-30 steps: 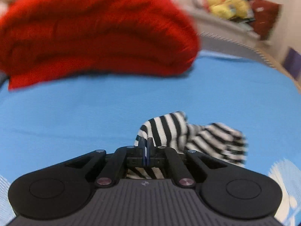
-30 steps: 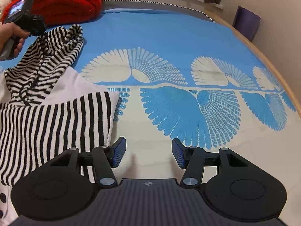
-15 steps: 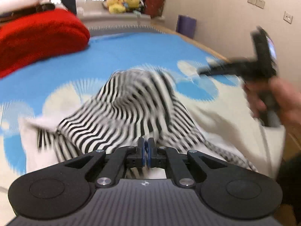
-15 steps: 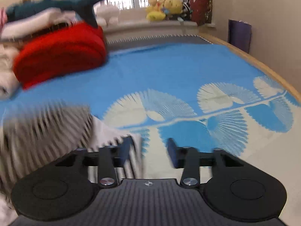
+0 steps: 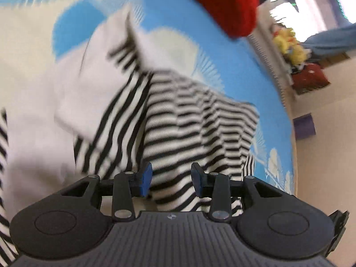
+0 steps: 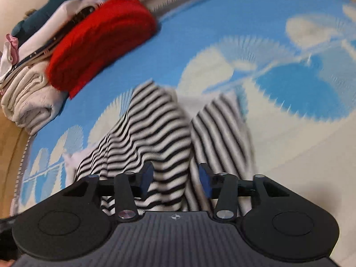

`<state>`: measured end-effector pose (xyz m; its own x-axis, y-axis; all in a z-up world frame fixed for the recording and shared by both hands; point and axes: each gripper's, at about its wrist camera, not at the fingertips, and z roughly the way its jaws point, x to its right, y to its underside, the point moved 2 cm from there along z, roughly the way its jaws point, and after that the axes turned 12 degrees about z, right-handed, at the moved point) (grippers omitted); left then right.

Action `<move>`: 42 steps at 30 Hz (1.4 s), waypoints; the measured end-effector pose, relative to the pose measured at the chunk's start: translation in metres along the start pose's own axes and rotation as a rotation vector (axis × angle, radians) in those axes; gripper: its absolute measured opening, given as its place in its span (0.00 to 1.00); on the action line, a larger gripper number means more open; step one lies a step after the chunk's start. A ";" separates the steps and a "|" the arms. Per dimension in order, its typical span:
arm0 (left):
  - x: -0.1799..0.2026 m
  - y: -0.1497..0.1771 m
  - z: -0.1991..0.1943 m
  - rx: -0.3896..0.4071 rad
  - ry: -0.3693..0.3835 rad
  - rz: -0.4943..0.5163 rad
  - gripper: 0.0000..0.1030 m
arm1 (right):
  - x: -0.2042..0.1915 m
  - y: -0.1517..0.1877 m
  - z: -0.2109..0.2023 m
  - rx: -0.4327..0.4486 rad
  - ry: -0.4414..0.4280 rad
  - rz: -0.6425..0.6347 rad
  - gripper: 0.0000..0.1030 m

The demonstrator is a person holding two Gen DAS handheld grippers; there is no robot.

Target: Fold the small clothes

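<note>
My left gripper point(image 5: 169, 179) has just been opening; jaws now stand part-open w/ striped cloth of the striped garment point(image 5: 195, 120) showing between, pads not pinching. Right gripper point(image 6: 175, 179) has also been opening, part-open over the same cloth, no grip. Garment lies heaped on the blue bedspread point(image 6: 222, 29), directly ahead & below both; long axis unclear thru blur. Neither hand clearly nearer.
</note>
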<state>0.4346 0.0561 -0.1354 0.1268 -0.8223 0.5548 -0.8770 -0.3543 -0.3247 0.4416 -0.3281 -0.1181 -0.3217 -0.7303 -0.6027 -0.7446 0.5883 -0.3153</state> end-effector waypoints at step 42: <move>-0.046 -0.040 -0.048 0.143 -0.156 -0.004 0.05 | -0.007 0.032 0.010 -0.044 -0.082 0.007 0.00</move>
<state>0.4413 0.1296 -0.1112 0.2103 -0.8759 0.4342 -0.8028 -0.4082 -0.4346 0.4262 -0.3010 -0.1314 -0.2792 -0.6943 -0.6633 -0.7681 0.5760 -0.2796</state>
